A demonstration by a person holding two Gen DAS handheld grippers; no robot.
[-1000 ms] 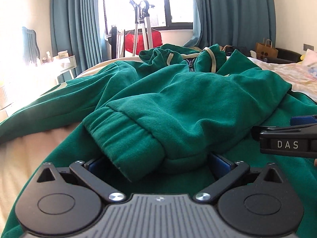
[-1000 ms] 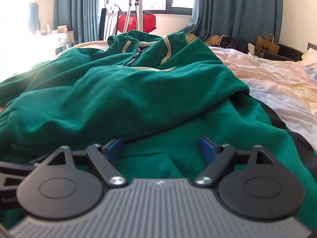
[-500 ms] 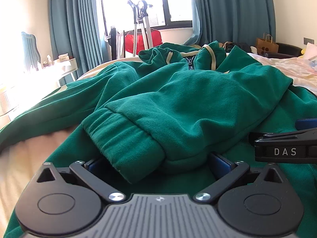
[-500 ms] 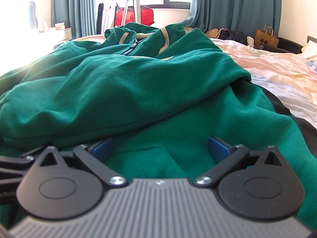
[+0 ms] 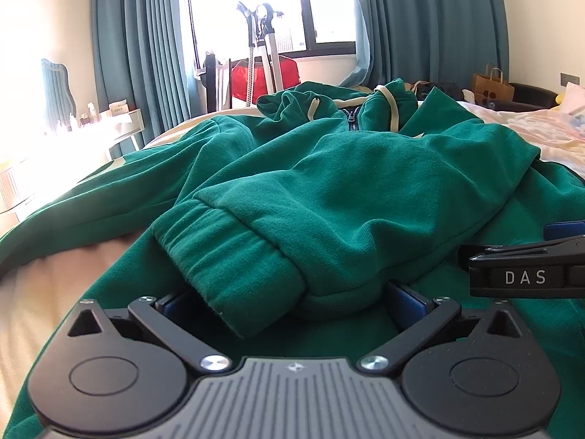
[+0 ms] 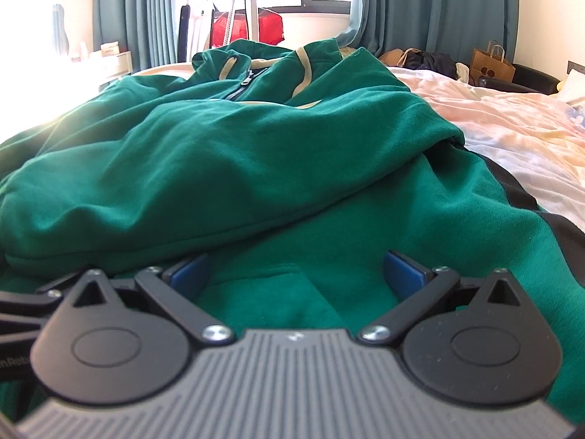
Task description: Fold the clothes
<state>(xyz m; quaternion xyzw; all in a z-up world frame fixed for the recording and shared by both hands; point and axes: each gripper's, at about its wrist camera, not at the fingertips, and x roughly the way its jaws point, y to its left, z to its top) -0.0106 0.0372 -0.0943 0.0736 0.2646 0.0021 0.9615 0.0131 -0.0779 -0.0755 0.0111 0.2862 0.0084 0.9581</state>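
A green zip hoodie [image 5: 365,190] lies spread on the bed, hood and cream drawstrings [image 5: 391,109] at the far end. One sleeve is folded across the body, and its ribbed cuff [image 5: 226,256] lies between the wide jaws of my left gripper [image 5: 289,300], which is open. The blue pads [image 5: 407,298] stand at either side of the sleeve. My right gripper [image 6: 296,270] is open over the hoodie's lower front [image 6: 292,219], with flat cloth under its jaws and nothing held. Its black side shows at the right edge of the left wrist view [image 5: 526,274].
Pale flowered bedding [image 6: 512,124] lies right of the hoodie, with a black cloth strip [image 6: 519,190] along its edge. Bare mattress [image 5: 65,285] shows at the left. Beyond the bed are a red bag [image 5: 263,73], a metal stand, a white side table [image 5: 120,120] and a paper bag [image 5: 491,89].
My right gripper's jaws have spread wider over the hoodie's front. The left gripper and the sleeve between its jaws have stayed put.
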